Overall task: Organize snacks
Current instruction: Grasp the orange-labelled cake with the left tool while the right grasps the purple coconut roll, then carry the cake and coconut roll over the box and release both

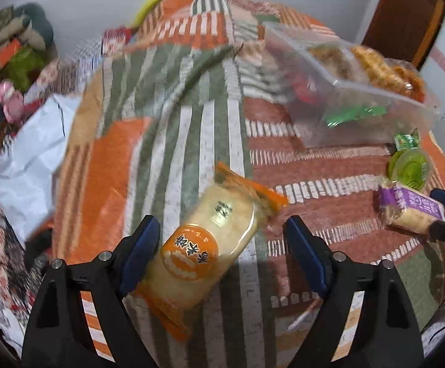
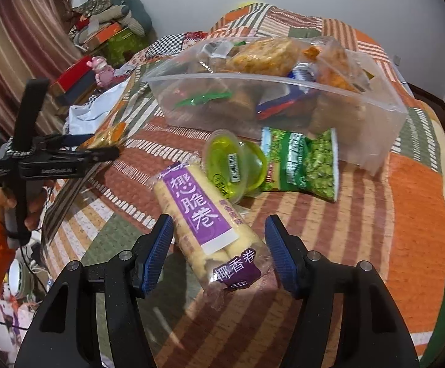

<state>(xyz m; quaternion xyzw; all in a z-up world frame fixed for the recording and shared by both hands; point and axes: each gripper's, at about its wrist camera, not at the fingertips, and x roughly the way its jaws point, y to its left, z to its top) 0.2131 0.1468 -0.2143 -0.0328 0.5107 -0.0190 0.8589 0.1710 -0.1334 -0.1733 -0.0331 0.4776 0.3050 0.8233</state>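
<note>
Purple-labelled roll pack (image 2: pixel 205 224) lies on the quilted bed (image 2: pixel 406 214) between the right gripper (image 2: pixel 219 253)'s spread fingers, its long axis running away from them; left gripper (image 1: pixel 221 259) likewise straddles the orange rice-cracker pack (image 1: pixel 204 245), fingers spread.

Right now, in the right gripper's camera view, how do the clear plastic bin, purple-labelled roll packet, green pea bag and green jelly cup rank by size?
1. Clear plastic bin, largest by far.
2. Purple-labelled roll packet, though its nearness to the camera inflates it.
3. Green pea bag.
4. Translucent green jelly cup, close to the bag.
</note>
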